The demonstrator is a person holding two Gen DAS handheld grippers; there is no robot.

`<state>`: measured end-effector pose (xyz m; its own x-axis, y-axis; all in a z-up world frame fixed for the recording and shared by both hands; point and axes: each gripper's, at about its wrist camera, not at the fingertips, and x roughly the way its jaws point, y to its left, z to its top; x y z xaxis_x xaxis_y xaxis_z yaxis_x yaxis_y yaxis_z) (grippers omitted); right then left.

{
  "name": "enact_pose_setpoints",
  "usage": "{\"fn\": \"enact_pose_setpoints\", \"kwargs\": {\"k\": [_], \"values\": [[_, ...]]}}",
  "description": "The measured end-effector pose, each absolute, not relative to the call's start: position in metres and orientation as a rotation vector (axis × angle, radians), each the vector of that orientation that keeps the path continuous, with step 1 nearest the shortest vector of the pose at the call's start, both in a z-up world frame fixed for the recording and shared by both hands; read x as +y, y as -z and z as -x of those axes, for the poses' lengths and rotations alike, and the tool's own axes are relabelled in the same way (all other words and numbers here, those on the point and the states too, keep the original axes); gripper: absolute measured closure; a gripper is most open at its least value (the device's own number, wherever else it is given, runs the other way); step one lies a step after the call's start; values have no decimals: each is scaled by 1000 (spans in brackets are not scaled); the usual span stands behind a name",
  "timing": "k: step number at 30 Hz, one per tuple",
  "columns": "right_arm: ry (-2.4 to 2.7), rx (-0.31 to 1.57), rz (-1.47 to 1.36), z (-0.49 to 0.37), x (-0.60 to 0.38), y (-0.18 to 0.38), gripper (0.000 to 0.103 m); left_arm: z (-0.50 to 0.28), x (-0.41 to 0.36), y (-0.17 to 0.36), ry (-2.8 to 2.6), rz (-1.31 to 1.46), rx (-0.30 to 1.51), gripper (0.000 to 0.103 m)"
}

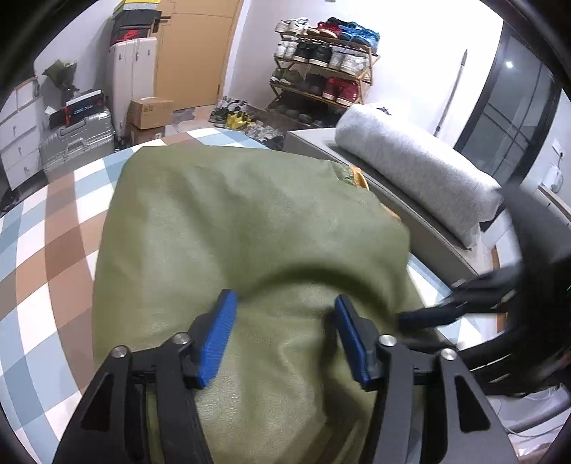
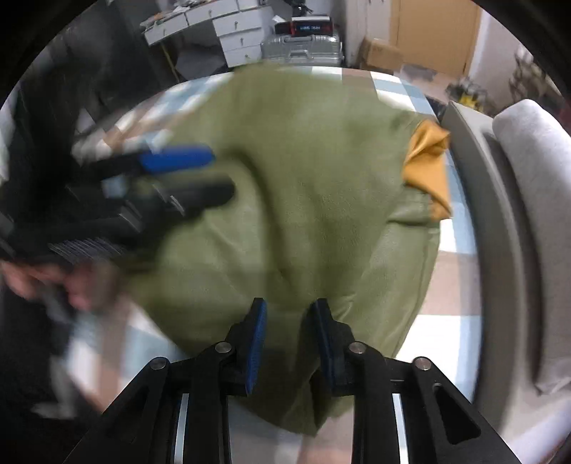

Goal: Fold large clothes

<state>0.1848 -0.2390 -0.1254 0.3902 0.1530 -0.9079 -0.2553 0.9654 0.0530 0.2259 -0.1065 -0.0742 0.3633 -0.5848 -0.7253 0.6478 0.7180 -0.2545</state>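
Checkered bed cover (image 1: 53,228) fills the frame's left; the green garment (image 1: 249,232) lies folded mid-frame. Left gripper (image 1: 285,314) fingers half-open, right gripper (image 2: 289,314) fingers narrow, neither gripping. Next: flatten the fold.

The green garment (image 1: 249,232) is matt, slightly leathery cloth with a glossy orange lining (image 2: 428,171). The left gripper (image 1: 283,339) has ribbed blue pads (image 1: 219,339) on matt black plastic.

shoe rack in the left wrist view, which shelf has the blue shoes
The top shelf of the shoe rack: the blue shoes sit at its right end. The shelves below hold white, black and red pairs, none blue.
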Motion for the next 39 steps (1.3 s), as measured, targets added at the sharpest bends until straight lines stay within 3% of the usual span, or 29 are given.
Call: {"fn": "enact_pose_setpoints", "kwargs": {"k": [3, 7, 10, 11, 12, 14, 20, 23, 25, 31, 39], "values": [[-221, 1125, 117, -187, -231, 126, 77, -222, -115, 73, 785, -148, 889, 41], [-270, 1138, 34, -187, -243, 106, 77, -226, -103, 57, 819, -157, 933, 39], [-313, 1019, -147, -179, -274, 73, 72, -237, -69, 42, 783, -51, 923, 35], [-310, 975, -199, -177, -286, 64, 58, -242, -59, 40, 766, -21, 914, 26], [-267, 928, -236, -176, -300, 58, 35, -252, -45, 38, 723, 15, 909, 17], [-183, 903, -264, -182, -318, 60, 20, -271, -33, 45, 657, 42, 949, 16], [-200, 1088, -523, -212, -343, 120, 20, -311, -32, 111, 802, 266, 1254, 15], [-286, 1102, -587, -222, -340, 131, 23, -304, -30, 116, 830, 290, 1229, 15], [-333, 1100, -567, -234, -331, 127, 32, -294, -29, 115, 833, 303, 1227, 15], [-447, 1106, -454, -241, -290, 118, 35, -244, 3, 104, 739, 292, 1209, 14], [-752, 1156, -357, -212, -169, 123, 35, -148, 103, 88, 437, 325, 1246, 12]]}}
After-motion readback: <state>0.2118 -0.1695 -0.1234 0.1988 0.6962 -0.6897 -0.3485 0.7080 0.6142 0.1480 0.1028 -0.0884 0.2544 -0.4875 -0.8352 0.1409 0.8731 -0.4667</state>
